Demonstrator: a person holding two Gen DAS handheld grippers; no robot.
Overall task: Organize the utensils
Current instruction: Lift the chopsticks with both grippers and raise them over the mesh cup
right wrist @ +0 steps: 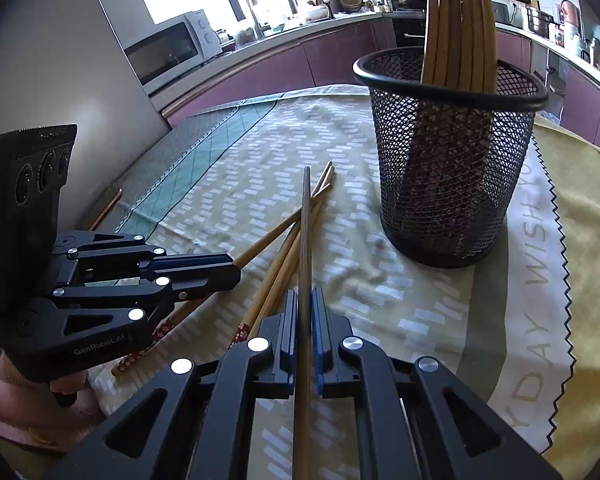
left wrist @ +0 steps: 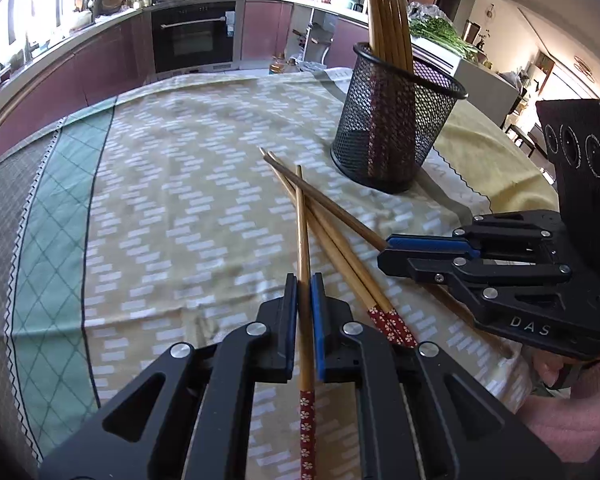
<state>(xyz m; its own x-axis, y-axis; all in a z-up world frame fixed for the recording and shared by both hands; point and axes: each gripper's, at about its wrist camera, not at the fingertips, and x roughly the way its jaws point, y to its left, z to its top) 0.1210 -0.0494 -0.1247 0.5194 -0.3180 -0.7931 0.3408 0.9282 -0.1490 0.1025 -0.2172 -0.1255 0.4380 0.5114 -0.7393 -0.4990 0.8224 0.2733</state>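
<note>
Bamboo, light, stiff and slick: pinching one chopstick [left wrist: 305, 280] in the left gripper [left wrist: 304, 292] and another [right wrist: 305, 248] in the right gripper [right wrist: 305, 308], both clamped mid-shaft, just short of the mesh cup [left wrist: 392, 128]; gripping nearer the patterned ends probably steadier.

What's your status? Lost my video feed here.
Left gripper shut on one chopstick; right gripper shut on another. Two still loose on cloth. Mesh holder upright, path clear.

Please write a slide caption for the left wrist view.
Left gripper clamps one bamboo chopstick near a black mesh cup.
</note>
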